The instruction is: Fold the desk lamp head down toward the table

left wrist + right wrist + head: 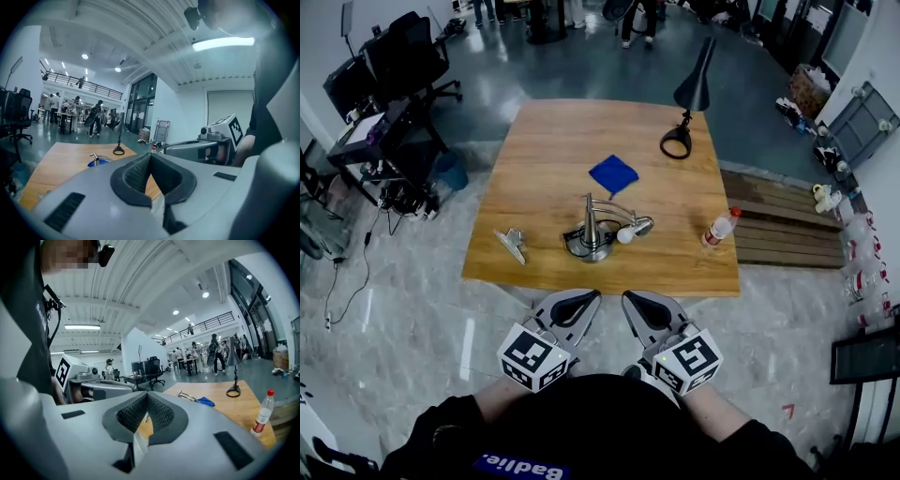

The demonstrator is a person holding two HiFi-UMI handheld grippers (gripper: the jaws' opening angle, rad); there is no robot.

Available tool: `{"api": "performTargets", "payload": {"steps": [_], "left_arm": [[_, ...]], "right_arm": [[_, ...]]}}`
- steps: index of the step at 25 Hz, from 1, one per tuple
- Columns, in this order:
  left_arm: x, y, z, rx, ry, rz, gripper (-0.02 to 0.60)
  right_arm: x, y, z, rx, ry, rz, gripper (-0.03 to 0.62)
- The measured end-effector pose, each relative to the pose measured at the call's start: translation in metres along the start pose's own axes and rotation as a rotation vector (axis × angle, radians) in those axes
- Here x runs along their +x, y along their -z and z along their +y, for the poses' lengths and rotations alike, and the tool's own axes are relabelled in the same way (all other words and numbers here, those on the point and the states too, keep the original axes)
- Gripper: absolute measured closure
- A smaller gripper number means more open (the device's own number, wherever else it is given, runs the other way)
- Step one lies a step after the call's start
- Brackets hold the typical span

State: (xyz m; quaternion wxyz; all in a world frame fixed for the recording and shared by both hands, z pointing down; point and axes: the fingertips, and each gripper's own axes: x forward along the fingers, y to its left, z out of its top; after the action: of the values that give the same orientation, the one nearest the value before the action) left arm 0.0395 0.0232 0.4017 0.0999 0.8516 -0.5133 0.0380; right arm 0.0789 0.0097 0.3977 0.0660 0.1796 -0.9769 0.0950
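Note:
A silver desk lamp (596, 232) stands near the front middle of the wooden table (544, 141). Its arm bends over to the right, and its head with a white bulb (627, 234) lies low by the tabletop. Both grippers hover side by side in front of the table's near edge, apart from the lamp. My left gripper (585, 298) is shut with nothing in it, its pads (140, 171) meeting. My right gripper (634, 299) is shut and empty too, its pads (157, 411) pressed together. Part of the lamp (186, 397) shows beyond the right jaws.
A black desk lamp (690, 94) stands upright at the back right of the table. A blue cloth (613, 173) lies mid-table, a small metal piece (513, 243) at front left, a plastic bottle (719, 227) at front right. Office chairs (398, 66) and cables are on the left, a wooden pallet (787, 225) on the right.

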Motion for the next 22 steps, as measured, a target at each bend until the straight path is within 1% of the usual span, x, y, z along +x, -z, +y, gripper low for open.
{"api": "performTargets", "payload": {"steps": [9, 22], "left_arm": [[-0.021, 0.01, -0.003, -0.003, -0.012, 0.007, 0.572], [-0.024, 0.015, -0.007, -0.003, -0.024, 0.012, 0.572]], "right_arm": [[-0.005, 0.006, 0.023, -0.009, 0.009, 0.009, 0.589], [-0.009, 0.009, 0.026, -0.02, 0.008, 0.019, 0.589]]}}
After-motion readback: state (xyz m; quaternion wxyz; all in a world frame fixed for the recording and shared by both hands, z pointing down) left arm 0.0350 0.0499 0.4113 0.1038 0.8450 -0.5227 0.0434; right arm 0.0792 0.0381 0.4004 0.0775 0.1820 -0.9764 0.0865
